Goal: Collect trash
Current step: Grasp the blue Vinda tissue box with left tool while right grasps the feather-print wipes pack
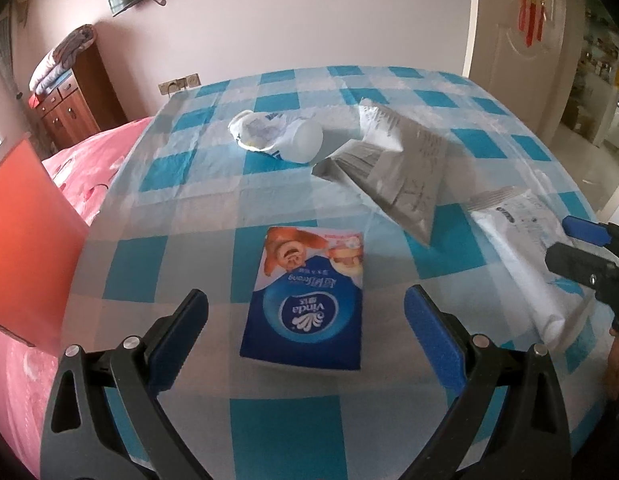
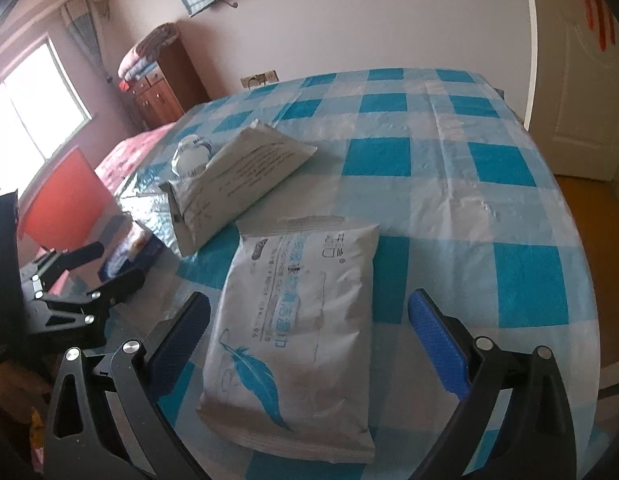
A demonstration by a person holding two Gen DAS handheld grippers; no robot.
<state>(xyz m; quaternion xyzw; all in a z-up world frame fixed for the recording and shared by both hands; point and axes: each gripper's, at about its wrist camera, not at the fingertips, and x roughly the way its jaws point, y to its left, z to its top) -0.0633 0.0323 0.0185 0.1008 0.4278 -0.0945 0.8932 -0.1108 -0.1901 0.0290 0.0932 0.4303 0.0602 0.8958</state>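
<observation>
A blue Vinda tissue pack lies flat on the blue-checked tablecloth, between the open fingers of my left gripper. In the right wrist view a white wipes pack with a blue feather print lies between the open fingers of my right gripper. That wipes pack shows at the right edge of the left wrist view, beside my right gripper. A silver-grey pouch lies mid-table. A crumpled white wrapper with a white cup lies farther back.
A bed with pink bedding and an orange panel run along the table's left side. A wooden cabinet stands against the far wall, and a white door at the right. My left gripper shows at the left.
</observation>
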